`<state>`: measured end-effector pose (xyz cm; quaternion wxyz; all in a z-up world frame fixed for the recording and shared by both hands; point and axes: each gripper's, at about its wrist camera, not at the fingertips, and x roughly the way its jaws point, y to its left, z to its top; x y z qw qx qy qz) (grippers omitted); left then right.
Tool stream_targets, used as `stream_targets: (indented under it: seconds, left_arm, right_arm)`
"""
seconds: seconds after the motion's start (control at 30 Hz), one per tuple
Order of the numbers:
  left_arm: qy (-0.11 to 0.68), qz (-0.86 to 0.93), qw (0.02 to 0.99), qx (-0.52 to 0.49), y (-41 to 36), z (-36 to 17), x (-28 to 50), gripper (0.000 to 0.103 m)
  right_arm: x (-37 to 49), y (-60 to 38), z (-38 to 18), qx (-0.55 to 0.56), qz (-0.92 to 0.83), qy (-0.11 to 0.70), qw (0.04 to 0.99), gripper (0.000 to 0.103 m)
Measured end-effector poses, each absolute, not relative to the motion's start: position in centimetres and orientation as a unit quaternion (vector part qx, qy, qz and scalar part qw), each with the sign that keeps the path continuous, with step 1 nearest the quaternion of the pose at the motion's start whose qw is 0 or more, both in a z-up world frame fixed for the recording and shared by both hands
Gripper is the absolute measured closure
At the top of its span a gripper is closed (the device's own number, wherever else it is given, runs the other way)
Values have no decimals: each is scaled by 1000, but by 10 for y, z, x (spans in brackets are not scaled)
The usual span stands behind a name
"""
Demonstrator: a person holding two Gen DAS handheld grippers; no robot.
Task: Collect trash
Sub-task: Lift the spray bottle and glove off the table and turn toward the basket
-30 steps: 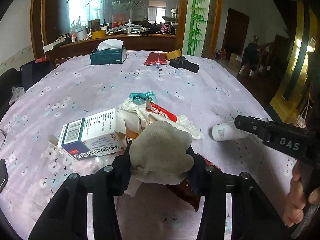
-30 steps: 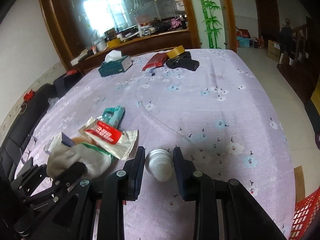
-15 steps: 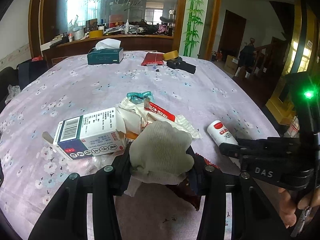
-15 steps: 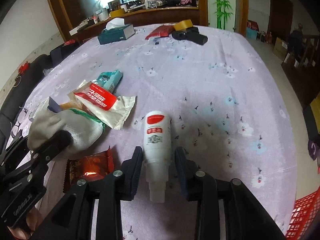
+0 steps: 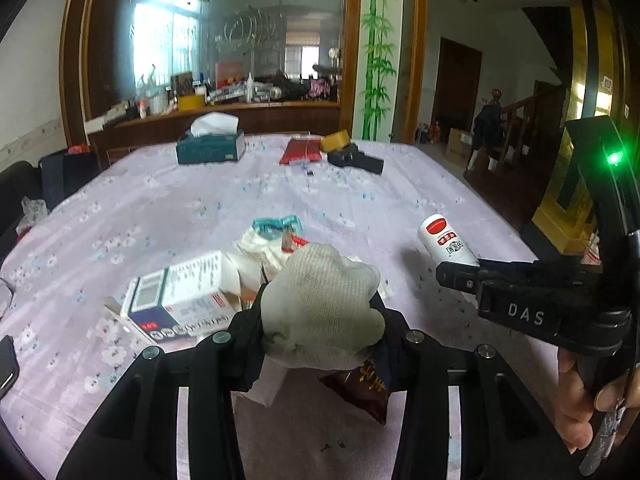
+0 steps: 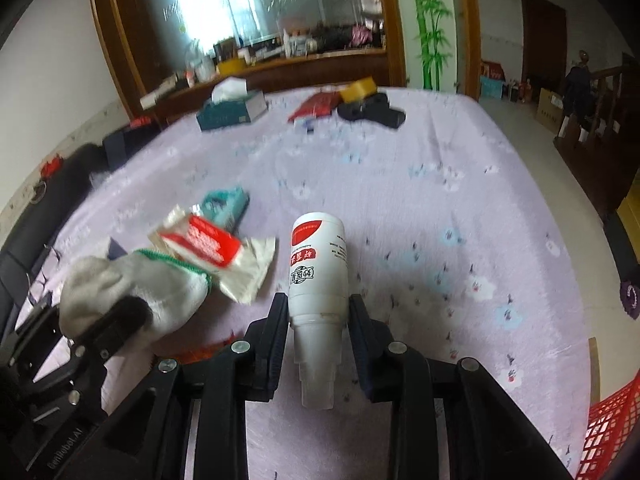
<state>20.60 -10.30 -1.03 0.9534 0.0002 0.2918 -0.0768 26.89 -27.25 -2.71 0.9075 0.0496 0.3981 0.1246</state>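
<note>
A white knitted glove (image 5: 324,304) with a green cuff sits bunched between the pads of my left gripper (image 5: 320,320), whose jaws are closing on it. My right gripper (image 6: 318,308) is closing on a white bottle (image 6: 318,260) with a red label, gripped near its neck. The bottle's base points away and is held just above the cloth. In the left wrist view the bottle (image 5: 444,240) sticks out of the right gripper (image 5: 460,276). Around the glove lie a medicine box (image 5: 176,300), a white wrapper (image 6: 212,244), a teal packet (image 5: 276,226) and a red-brown snack wrapper (image 5: 360,388).
At the far end of the lilac floral tablecloth (image 5: 160,208) are a tissue box (image 5: 210,148), a red packet (image 5: 302,150), a tape roll (image 5: 336,140) and a black device (image 5: 356,158). A red mesh basket (image 6: 612,428) stands past the table's right edge. A person's hand (image 5: 580,400) holds the right gripper.
The white bottle, seen end-on between the right jaws before, now points away and is raised off the cloth. The left gripper has tipped up a little with the glove still in it.
</note>
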Motion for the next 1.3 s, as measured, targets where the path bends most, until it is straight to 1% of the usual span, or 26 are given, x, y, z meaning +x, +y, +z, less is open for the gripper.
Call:
stream_targets:
  seconds: [0.13,0.53,1.03,1.3]
  left_arm:
    - [269,-65,961,-3,-100,-4,201,61]
    - [282,-58,958,-6,-97,-7,207,61]
    - [279,-58,958,1,-100,-9,206,61]
    - [273,-62,960,12,-104,-8,203,61]
  right_arm:
    - [262,-273,-16,58,131,374,916,71]
    - [263,-269,-14,55,133,372,917,71]
    - [261,-271,-12,46,112,363,924,71]
    - [247,-280,-1,90,105,370,919,71]
